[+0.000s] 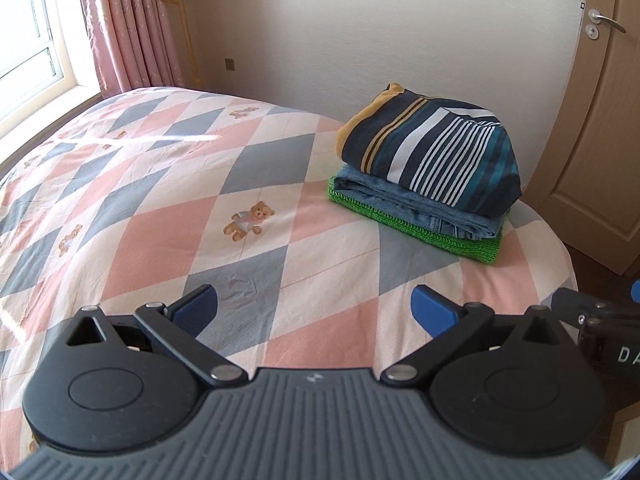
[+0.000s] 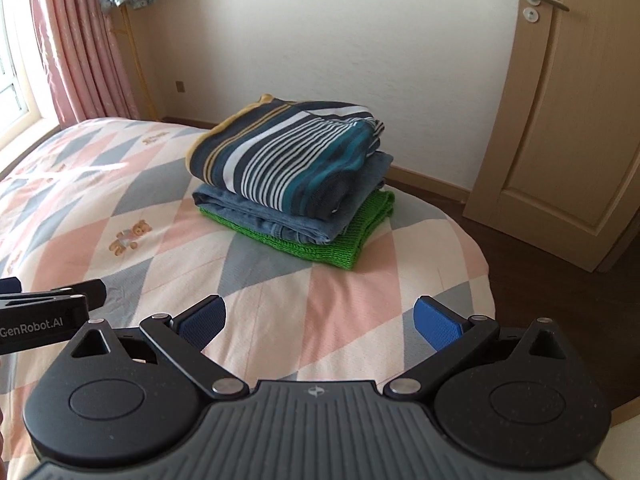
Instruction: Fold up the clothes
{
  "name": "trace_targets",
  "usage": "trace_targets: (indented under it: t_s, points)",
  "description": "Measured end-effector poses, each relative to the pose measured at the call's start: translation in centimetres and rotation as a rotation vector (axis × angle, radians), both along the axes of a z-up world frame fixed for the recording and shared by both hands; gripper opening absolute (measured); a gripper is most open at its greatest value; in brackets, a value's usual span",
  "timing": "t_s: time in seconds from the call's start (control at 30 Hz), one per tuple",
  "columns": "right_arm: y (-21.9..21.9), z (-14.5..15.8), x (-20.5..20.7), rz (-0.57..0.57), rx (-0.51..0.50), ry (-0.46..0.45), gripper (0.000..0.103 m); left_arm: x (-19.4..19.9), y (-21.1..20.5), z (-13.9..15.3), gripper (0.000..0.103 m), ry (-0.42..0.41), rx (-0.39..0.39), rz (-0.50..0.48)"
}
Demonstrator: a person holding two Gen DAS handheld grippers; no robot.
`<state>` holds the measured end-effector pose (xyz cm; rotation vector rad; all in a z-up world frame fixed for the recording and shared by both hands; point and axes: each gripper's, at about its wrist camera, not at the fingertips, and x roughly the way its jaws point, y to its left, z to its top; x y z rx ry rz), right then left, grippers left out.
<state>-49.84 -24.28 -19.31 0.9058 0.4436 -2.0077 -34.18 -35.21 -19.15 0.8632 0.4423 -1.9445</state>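
Note:
Three folded garments form a stack on the bed: a striped navy, white and teal shirt point(image 1: 436, 148) point(image 2: 288, 156) on top, blue jeans point(image 1: 420, 208) point(image 2: 304, 220) under it, a green knit point(image 1: 448, 240) point(image 2: 348, 244) at the bottom. My left gripper point(image 1: 314, 310) hovers open over the bedspread, short of the stack, nothing between its blue pads. My right gripper point(image 2: 320, 320) is open too, empty, facing the stack from the near side. Each gripper shows at the edge of the other's view: the right one point(image 1: 600, 320), the left one point(image 2: 48, 308).
The bed point(image 1: 160, 200) point(image 2: 100, 208) has a pink, grey and white diamond cover with teddy bears. A pink curtain point(image 1: 120, 28) and window stand at the left, a white wall behind, a wooden door point(image 2: 560, 100) and dark floor at the right.

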Motion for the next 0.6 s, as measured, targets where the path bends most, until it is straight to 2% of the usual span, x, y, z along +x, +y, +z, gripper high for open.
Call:
trace_targets:
  t_s: [0.27, 0.47, 0.6]
  points:
    - [-0.5, -1.0, -1.3, -0.032, -0.001, 0.000, 0.103, -1.7, 0.3, -0.8, 0.102, -0.081, -0.067, 0.032]
    - [-1.2, -1.9, -2.7, -0.094, 0.013, 0.014, 0.103, -2.5, -0.1, -1.8, 0.102, -0.071, -0.021, 0.006]
    - [-1.8, -2.2, -3.1, -0.093, 0.022, 0.019, 0.103, -3.1, -0.5, -2.4, 0.102, -0.069, -0.011, -0.008]
